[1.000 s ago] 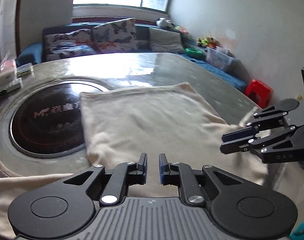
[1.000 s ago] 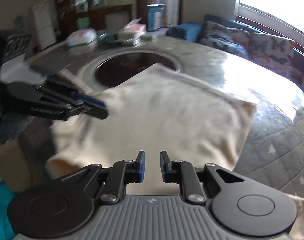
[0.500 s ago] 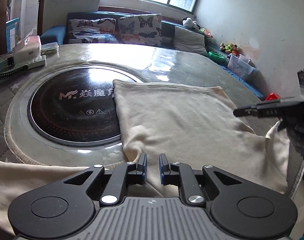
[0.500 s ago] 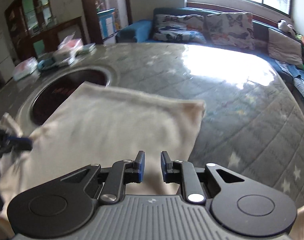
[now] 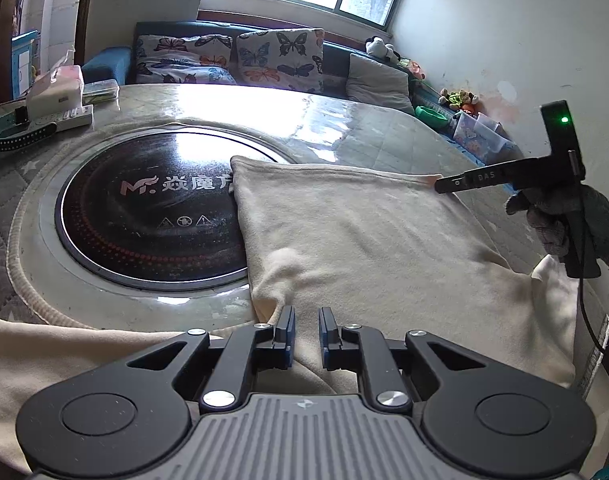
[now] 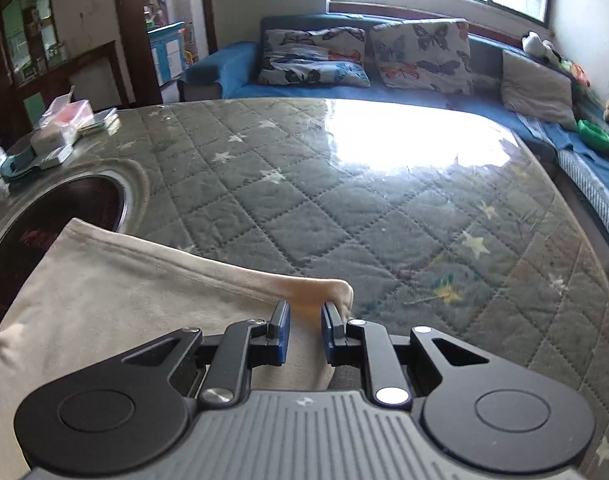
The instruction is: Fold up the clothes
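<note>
A cream garment [image 5: 364, 240] lies folded flat on the quilted table, and its left edge overlaps the black round cooktop [image 5: 144, 216]. More cream cloth hangs over the near table edge at lower left. My left gripper [image 5: 306, 332] hovers open over the garment's near edge, with nothing between its fingers. My right gripper [image 6: 305, 320] is open at the garment's far right corner [image 6: 336, 288], and that corner lies between its fingertips. From the left wrist view the right gripper [image 5: 444, 185] appears edge-on, held by a gloved hand [image 5: 576, 216].
A tissue box, a power strip and small items [image 5: 52, 108] sit at the table's far left. The quilted table top [image 6: 344, 200] stretches beyond the garment. A blue sofa with butterfly cushions [image 6: 364, 52] stands behind. The table edge runs along the right.
My right gripper has swung away from the left gripper and forward to the garment's far right corner, which now sits between its fingers. The left gripper has stayed over the near edge.
</note>
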